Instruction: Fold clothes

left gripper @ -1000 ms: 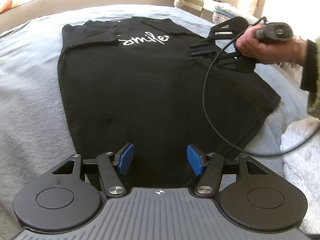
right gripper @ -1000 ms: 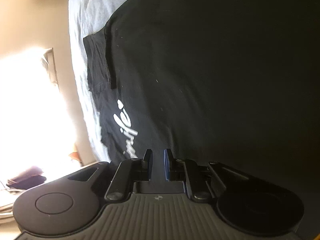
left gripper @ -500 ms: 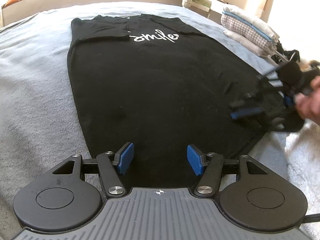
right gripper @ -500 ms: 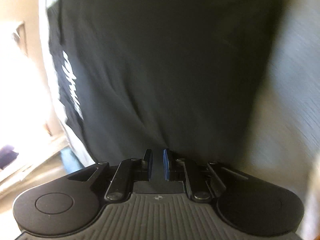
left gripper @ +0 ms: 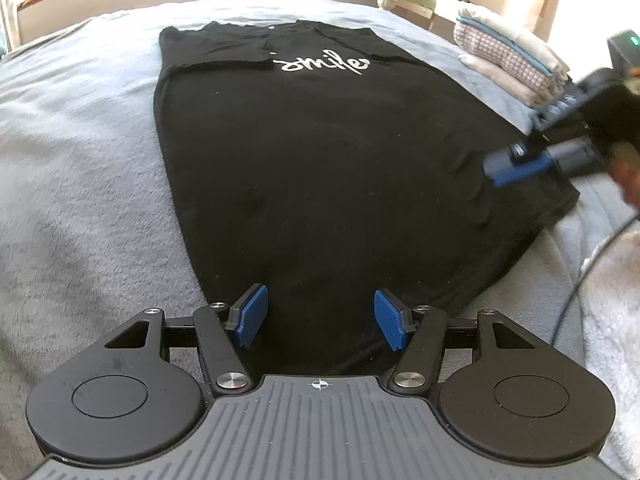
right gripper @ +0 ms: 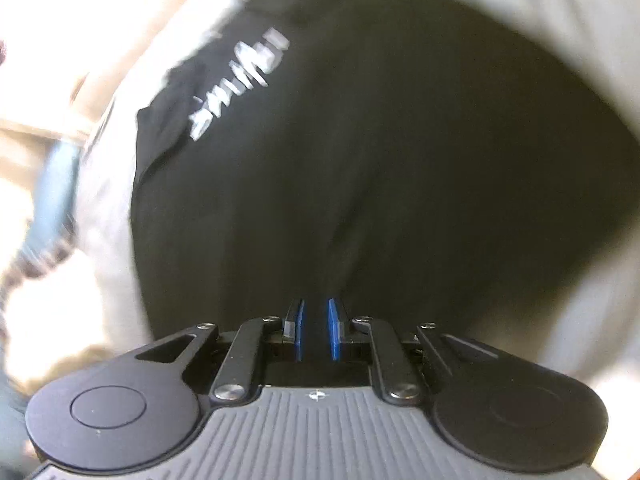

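**A:** One bed (left gripper: 80, 168), covered in a grey fleece blanket, fills the left wrist view. How many garments lie on it?

**B:** One black T-shirt (left gripper: 320, 168), spread flat down the middle of the bed, its hem at the near edge and its collar toward the far edge. One line of white script (left gripper: 322, 65) crosses the chest. One sleeve is folded in over the chest at the shirt's far left corner.

**A:** And at the bed's far right edge?

**B:** One stack of folded laundry (left gripper: 516, 64). Several layers show, one of them checked; the exact count cannot be made out.

**A:** The grippers?

**B:** Two. The left gripper (left gripper: 320, 322) hovers over the hem, its two blue pads (left gripper: 250, 316) standing well apart with nothing pinched between them. The right gripper (left gripper: 520, 166) sits over the shirt's right edge, smeared by motion blur, and the frame cuts off most of its body and the hand (left gripper: 630, 176) holding it.

**A:** Is the right one gripping cloth?

**B:** In its own view the two pads (right gripper: 332, 330) stand close together with a narrow dark gap between them. Whether fabric is caught in that gap cannot be told; the shirt behind is equally dark.

**A:** Anything else unclear?

**B:** One black cable (left gripper: 580, 280) runs off the right edge over a white fluffy cloth (left gripper: 616, 320), itself cropped. The right wrist view is blurred throughout, so the script there is unreadable, and the objects on the shelf beyond the bed are too small to name.
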The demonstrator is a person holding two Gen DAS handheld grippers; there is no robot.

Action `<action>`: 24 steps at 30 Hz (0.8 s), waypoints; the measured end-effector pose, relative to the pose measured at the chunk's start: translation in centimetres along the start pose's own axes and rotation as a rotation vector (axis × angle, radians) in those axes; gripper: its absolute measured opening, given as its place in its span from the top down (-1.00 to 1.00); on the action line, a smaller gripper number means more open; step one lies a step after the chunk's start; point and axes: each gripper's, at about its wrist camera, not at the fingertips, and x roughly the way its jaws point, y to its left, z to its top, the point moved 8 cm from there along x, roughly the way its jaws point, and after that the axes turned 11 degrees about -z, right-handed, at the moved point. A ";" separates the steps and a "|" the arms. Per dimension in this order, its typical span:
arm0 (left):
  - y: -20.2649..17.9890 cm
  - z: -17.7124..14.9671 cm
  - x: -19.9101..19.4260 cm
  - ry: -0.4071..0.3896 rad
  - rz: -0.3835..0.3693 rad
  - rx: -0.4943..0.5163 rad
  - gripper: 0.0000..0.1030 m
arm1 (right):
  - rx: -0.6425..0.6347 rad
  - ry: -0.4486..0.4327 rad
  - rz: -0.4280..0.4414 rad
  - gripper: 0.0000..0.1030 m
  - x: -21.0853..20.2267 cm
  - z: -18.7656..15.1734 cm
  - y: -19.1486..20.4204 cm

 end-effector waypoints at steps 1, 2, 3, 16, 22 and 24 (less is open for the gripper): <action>0.0 0.0 -0.1 -0.001 -0.001 -0.008 -0.15 | -0.086 -0.037 -0.030 0.75 0.2 0.8 0.6; 0.0 -0.1 -0.2 -0.002 -0.003 -0.014 -0.15 | -0.160 -0.065 -0.062 0.75 0.5 1.5 1.1; 0.1 -0.1 -0.2 -0.003 -0.004 -0.018 -0.15 | -0.221 -0.088 -0.116 0.75 1.2 2.0 1.5; -0.3 -0.3 -0.2 0.012 0.003 0.032 -0.15 | -0.403 0.116 -0.296 0.75 -1.5 -2.1 -3.3; -0.3 -0.3 -0.4 0.014 0.017 0.032 -0.15 | -0.484 0.037 -0.178 0.76 0.0 -0.6 2.0; -0.3 -0.3 -0.5 0.011 0.024 0.033 -0.15 | -0.529 0.080 -0.181 0.76 1.5 -1.6 2.8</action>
